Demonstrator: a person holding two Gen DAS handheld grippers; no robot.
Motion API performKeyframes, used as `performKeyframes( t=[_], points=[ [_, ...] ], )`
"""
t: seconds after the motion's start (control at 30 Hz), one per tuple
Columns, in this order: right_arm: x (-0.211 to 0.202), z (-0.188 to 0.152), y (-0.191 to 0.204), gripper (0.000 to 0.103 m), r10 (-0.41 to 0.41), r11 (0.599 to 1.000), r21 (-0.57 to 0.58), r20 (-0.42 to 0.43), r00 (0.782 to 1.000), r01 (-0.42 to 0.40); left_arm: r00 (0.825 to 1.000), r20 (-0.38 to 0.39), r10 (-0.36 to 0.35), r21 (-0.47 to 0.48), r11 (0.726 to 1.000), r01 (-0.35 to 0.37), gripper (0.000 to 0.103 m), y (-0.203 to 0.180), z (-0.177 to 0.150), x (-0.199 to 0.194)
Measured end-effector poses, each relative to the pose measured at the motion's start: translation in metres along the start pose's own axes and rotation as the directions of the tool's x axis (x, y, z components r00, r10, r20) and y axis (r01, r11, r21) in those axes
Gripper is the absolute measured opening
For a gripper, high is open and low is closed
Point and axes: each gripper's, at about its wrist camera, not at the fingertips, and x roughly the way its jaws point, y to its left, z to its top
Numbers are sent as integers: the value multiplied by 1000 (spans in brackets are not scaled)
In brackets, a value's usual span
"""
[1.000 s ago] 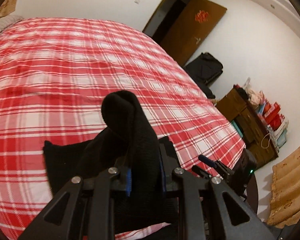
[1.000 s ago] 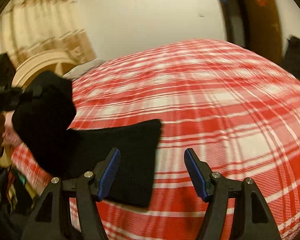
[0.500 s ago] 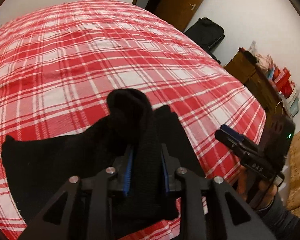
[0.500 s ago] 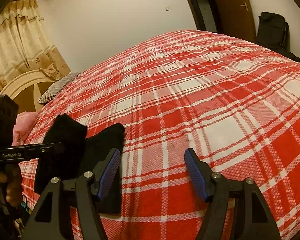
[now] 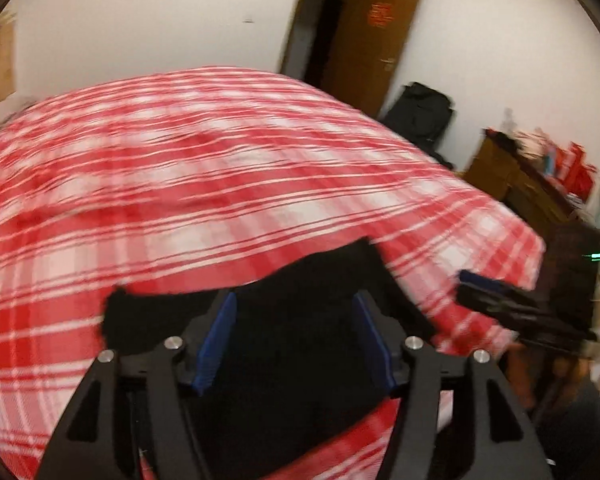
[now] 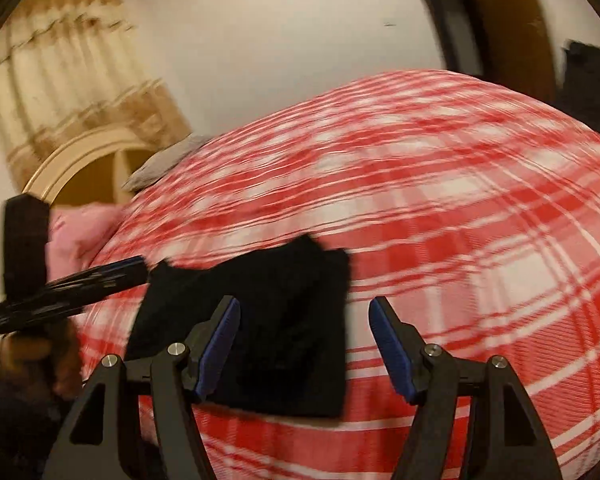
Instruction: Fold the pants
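Note:
The black pants (image 5: 300,320) lie folded in a flat, roughly square stack on the red plaid bed near its front edge, also in the right wrist view (image 6: 268,320). My left gripper (image 5: 294,340) is open and empty just above the stack. It also shows at the left of the right wrist view (image 6: 136,270), beside the stack's left end. My right gripper (image 6: 304,344) is open and empty over the stack's right edge. It also shows at the right of the left wrist view (image 5: 472,282). Both views are blurred by motion.
The red plaid bed cover (image 5: 180,200) stretches far back and to both sides. A pink pillow (image 6: 80,236) and a headboard (image 6: 88,160) lie at the left. A wooden dresser (image 5: 532,184), a black bag (image 5: 420,112) and an open door (image 5: 364,40) stand beyond the bed.
My left gripper has opened and let go of the pants fold, which now lies flat on the stack. Both grippers are swinging; the right one has moved back toward the stack.

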Motion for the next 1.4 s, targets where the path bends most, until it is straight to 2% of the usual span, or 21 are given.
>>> performKeyframes(
  t=[0.1,0.17,0.2,0.23,0.3,0.33,0.43,0.53,0.67,0.73,0.77,0.83,0.87,0.9,0.97,1.07,1.13,1.23,1.27,1.3,1.4],
  points=[
    [13,-3,21,68,6,997,-77,-49,999,-9,999,-27,43,-65,997,-44,63,26,-16,5],
    [25,-6,24,66,13,997,-71,-94,995,-20,997,-36,69,-87,994,-72,63,35,-24,8],
    [33,-8,21,58,12,998,-53,-118,993,-19,996,-41,79,-91,992,-82,63,38,-28,9],
    [41,-9,18,38,16,999,-44,-152,988,-23,995,-42,90,-93,991,-94,63,40,-30,11],
    [50,-12,10,25,27,1000,-9,-192,981,-29,993,-43,109,-98,989,-113,63,46,-33,12],
    [51,-12,7,13,38,999,4,-197,980,-38,992,-42,116,-99,988,-120,63,47,-35,14],
    [35,-10,3,11,67,998,22,-158,985,-64,991,-41,126,-101,986,-129,63,52,-36,15],
    [22,-9,-1,11,46,999,15,-136,990,-44,991,-39,126,-85,988,-129,64,49,-39,15],
    [48,-23,-24,14,28,997,72,-242,970,-11,989,-60,135,-73,988,-139,68,49,-45,25],
    [48,-23,-26,18,41,995,94,-233,972,-19,986,-78,147,-59,987,-152,68,48,-48,29],
    [46,-20,-25,27,33,996,87,-231,972,-13,986,-75,151,-54,986,-155,68,47,-49,28],
    [32,-10,-18,45,-64,997,31,-167,984,71,987,-64,149,-54,987,-153,68,47,-49,23],
    [23,-5,-14,45,-94,995,12,-110,989,96,987,-59,148,-58,987,-151,69,48,-49,21],
    [15,2,-9,45,-83,997,-4,-61,995,83,988,-52,145,-61,987,-148,70,48,-48,20],
    [12,14,5,51,-24,999,-45,-31,999,23,987,-44,154,-58,986,-156,75,47,-48,20],
    [32,24,23,53,63,991,-118,-46,997,-68,985,-57,161,-53,985,-164,75,46,-49,25],
    [52,24,25,53,84,989,-117,-93,992,-95,984,-60,167,-48,984,-170,75,46,-49,25],
    [88,16,6,53,3,998,-65,-199,980,-16,984,-55,168,-56,984,-171,76,50,-48,22],
    [90,11,-2,53,0,999,-31,-204,979,-6,984,-55,171,-61,983,-174,78,52,-48,23],
    [87,9,-7,53,34,999,-10,-186,982,-36,982,-58,178,-63,981,-181,81,55,-48,24],
    [77,10,-5,53,37,999,-17,-187,982,-41,980,-72,185,-74,979,-190,84,61,-51,28]
  ],
)
